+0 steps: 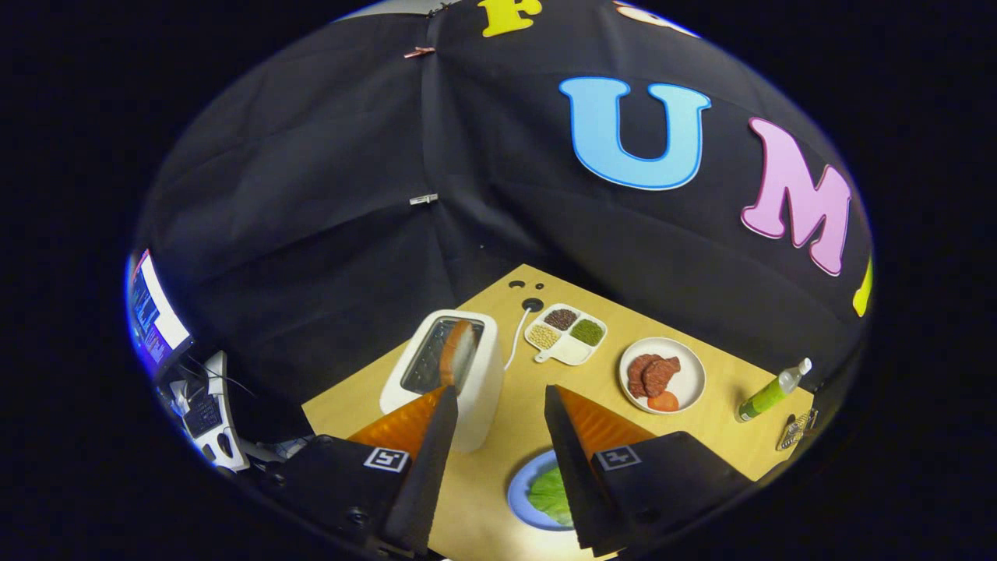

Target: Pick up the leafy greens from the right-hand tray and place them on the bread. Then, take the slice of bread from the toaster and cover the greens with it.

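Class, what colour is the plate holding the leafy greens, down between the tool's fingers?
Blue. The plate under the greens shows best in the gripper view; the tool is open.

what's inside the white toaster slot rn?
One slice of bread stands upright in the white toaster, its top above the slot; its lower part is hidden inside. The open gripper holds nothing.
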The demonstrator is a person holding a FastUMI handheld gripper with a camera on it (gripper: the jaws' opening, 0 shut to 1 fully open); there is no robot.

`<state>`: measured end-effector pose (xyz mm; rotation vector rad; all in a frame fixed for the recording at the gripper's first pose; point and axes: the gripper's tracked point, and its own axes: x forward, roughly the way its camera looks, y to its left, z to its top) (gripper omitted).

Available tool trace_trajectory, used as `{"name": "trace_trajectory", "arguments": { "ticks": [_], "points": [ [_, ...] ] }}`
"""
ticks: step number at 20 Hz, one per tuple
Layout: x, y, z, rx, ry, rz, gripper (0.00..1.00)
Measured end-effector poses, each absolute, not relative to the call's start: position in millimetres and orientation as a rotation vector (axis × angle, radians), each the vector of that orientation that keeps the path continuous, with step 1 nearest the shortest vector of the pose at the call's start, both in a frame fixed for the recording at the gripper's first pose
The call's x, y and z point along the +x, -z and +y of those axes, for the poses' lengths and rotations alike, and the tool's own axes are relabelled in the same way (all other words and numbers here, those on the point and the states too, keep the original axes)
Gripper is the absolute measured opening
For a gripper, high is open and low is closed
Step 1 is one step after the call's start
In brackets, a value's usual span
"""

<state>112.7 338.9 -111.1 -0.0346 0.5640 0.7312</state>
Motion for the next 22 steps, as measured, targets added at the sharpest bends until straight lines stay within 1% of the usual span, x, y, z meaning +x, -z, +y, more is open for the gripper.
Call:
{"name": "trace_trajectory", "arguments": {
  "ticks": [4, 10, 14, 17, 20, 21, 22],
  "points": [
    [124.2, 116.5, 390.2, -0.04, -0.757, 0.6, 0.72],
    [150.1, 155.7, 434.6, -0.062, -0.753, 0.686, 0.72],
    [165.7, 180.6, 455.5, -0.089, -0.717, 0.735, 0.69],
    [172.2, 197.1, 463.2, -0.129, -0.684, 0.77, 0.69],
    [171.9, 212.7, 465.2, -0.158, -0.665, 0.803, 0.54],
    [173.6, 218.0, 461.6, -0.174, -0.639, 0.818, 0.52],
    [173.6, 224.0, 463.9, -0.161, -0.639, 0.83, 0.36]
  ]
}}
